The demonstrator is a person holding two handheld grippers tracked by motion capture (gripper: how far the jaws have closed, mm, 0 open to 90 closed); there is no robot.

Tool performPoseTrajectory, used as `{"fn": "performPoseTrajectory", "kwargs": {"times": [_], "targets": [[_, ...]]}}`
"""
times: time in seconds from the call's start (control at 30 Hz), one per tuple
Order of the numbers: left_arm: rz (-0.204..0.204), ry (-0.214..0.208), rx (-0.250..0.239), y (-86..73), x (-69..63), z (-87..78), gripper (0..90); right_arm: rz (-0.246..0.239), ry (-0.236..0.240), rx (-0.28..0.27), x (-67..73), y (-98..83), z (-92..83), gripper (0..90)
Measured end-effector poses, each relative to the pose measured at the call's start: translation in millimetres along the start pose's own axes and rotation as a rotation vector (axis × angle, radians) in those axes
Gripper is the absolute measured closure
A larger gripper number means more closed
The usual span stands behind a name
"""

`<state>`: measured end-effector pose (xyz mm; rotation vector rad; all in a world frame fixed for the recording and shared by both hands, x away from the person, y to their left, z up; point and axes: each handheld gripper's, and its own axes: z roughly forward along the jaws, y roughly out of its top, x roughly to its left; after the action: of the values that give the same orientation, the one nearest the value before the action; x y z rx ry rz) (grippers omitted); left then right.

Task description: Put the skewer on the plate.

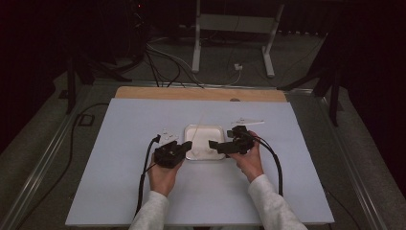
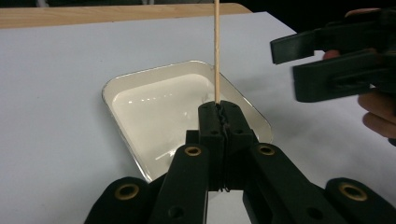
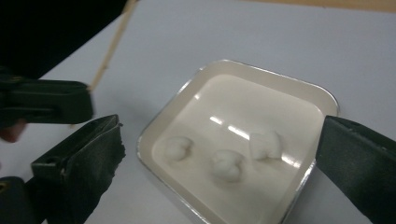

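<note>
A white square tray [image 1: 206,133] sits mid-table, its rim [image 3: 261,70] gleaming; three white soft lumps [image 3: 227,164] lie in a row inside it. My left gripper [image 2: 219,109] is shut on the lower end of a thin wooden skewer [image 2: 216,46], which rises over the tray [image 2: 149,107]. In the high view it [image 1: 187,144] rests at the tray's left edge. My right gripper [image 3: 219,133] hovers open above the lumps, one jaw to each side of the tray. From above it [image 1: 213,143] is at the tray's right side, facing the left one.
Small clear pieces [image 1: 246,120] lie on the white tabletop behind the tray, with more at its left [image 1: 167,133]. The wooden table edge [image 1: 201,93] runs along the back. Beyond it are a white stand [image 1: 196,48] and floor cables.
</note>
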<state>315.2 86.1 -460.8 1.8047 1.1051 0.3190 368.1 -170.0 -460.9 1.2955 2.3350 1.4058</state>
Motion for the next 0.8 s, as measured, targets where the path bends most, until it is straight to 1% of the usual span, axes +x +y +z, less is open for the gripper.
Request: {"fn": "performPoseTrajectory", "kwargs": {"times": [0.13,0.37,0.43,0.47,0.57,0.7,0.8], "targets": [[-0.013,-0.002,0.003,1.3,1.1,3.7,90.0,-0.036,0.026,-0.036,3.5,-0.9,-6.2,0.0],[-0.032,0.007,0.008,5.2,1.8,11.7,90.0,-0.065,0.044,-0.091,7.1,-4.3,-20.9,0.0],[-0.037,0.009,0.011,6.3,1.4,15.1,90.0,-0.067,0.044,-0.108,7.5,-8.4,-25.2,0.0],[-0.040,0.008,0.012,6.6,1.0,16.4,90.0,-0.076,0.037,-0.108,7.9,-11.1,-27.2,0.0],[-0.044,0.008,0.017,7.3,0.0,21.2,90.0,-0.086,0.034,-0.116,7.7,-16.7,-32.4,0.0],[-0.052,0.013,0.026,7.2,-0.5,27.1,90.0,-0.106,0.021,-0.128,7.2,-19.9,-40.0,0.0],[-0.058,0.018,0.030,6.7,0.1,30.5,90.0,-0.109,0.020,-0.143,7.3,-20.7,-46.6,0.0]]}}
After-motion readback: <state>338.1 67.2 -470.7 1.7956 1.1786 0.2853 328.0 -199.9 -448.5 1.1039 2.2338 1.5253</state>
